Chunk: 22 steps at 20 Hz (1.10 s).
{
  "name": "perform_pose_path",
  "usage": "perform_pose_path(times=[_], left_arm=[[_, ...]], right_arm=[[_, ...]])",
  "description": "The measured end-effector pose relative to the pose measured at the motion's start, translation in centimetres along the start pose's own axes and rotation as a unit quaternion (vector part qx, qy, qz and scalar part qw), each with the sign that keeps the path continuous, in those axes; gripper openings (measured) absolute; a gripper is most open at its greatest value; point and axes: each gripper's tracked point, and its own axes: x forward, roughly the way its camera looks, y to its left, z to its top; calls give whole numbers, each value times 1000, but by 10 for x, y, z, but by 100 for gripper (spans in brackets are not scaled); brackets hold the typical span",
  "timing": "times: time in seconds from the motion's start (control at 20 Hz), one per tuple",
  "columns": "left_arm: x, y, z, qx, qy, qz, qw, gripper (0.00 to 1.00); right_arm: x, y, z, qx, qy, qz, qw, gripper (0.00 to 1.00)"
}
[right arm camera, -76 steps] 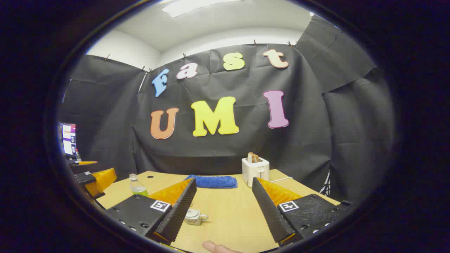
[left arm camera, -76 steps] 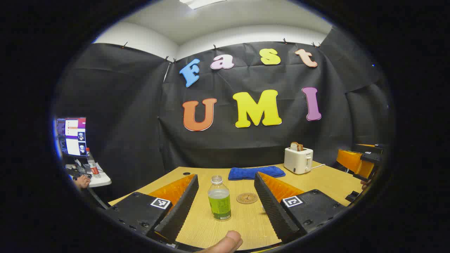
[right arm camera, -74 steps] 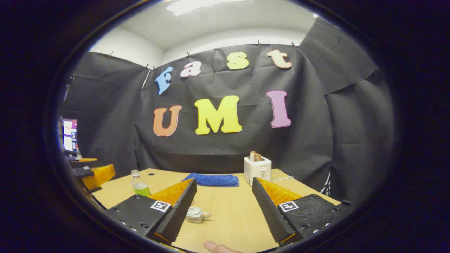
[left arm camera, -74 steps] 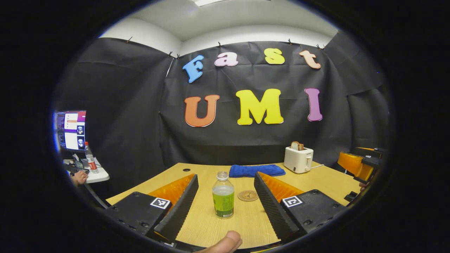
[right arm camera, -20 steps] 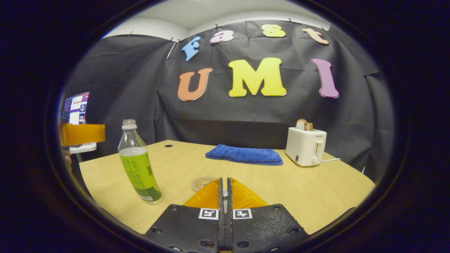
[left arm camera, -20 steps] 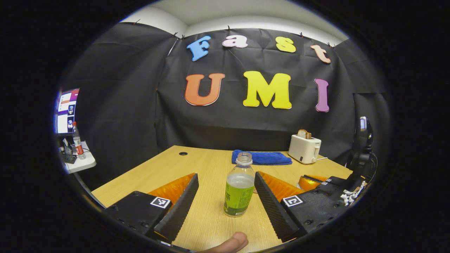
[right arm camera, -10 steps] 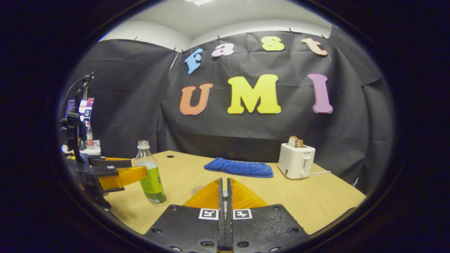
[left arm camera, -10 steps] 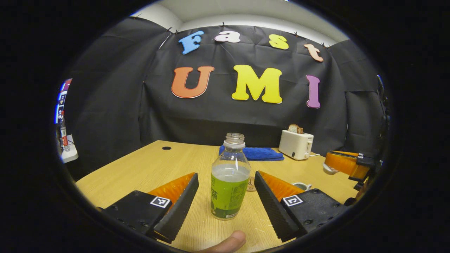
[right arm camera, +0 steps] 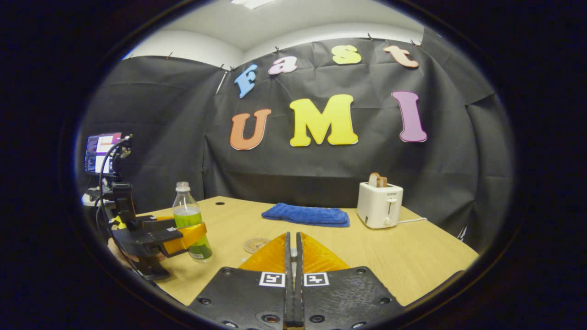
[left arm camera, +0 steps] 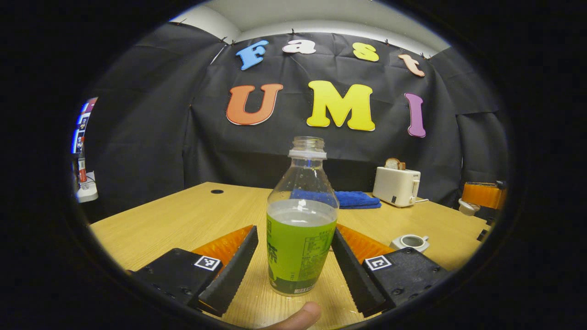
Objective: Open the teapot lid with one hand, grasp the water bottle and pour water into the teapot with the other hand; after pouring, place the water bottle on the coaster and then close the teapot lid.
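Observation:
A clear water bottle (left arm camera: 300,229) with a green label and no cap stands upright on the wooden table (left arm camera: 183,220). It sits between the fingers of my left gripper (left arm camera: 293,233), whose jaws stay wide; the right finger touches the label. The right gripper view has the same bottle (right arm camera: 187,215) with the left gripper (right arm camera: 195,234) around it. The small white teapot (left arm camera: 410,241) stands lidless at the right. My right gripper (left arm camera: 481,196) hovers above and beyond it, shut on the white teapot lid (left arm camera: 467,207). Its closed fingers (right arm camera: 292,236) point at the round coaster (right arm camera: 255,244).
A white toaster (right arm camera: 379,205) holding bread and a folded blue cloth (right arm camera: 305,214) sit along the table's far edge. A monitor (right arm camera: 98,151) and a side table stand off to the left. A thumb (left arm camera: 296,316) shows at the bottom of the left gripper view.
My left gripper has moved forward, so the bottle now stands between its fingers. The right gripper, shut since a second ago, has carried the lid up and off the teapot.

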Motion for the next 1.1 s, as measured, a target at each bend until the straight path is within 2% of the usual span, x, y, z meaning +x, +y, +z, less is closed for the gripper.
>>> perform_pose_path(times=[0.2,0.25,0.3,0.45,0.6,0.75,0.95,1.1], left_arm=[[-2,-3,11,-6,-21,3,1000,95],[-3,-8,12,-2,-18,-6,1000,83],[-7,-10,11,4,-17,-7,1000,80],[-14,-12,17,13,-15,-3,1000,78],[-22,-1,34,43,-22,25,999,77],[-31,-7,43,69,-19,29,997,77],[-34,-26,47,149,-13,15,989,77],[-32,-26,40,230,12,21,973,77]], right_arm=[[-3,-7,4,5,-1,-2,1000,0],[-4,-7,4,3,-2,-3,1000,0],[-4,-9,3,0,-1,-4,1000,0],[-3,-10,1,4,4,-6,1000,0],[-3,-11,0,-3,9,-6,1000,0],[-4,-12,0,-4,13,0,1000,0],[-6,-27,1,0,19,-8,1000,0],[-8,-41,8,9,14,-19,1000,0]])
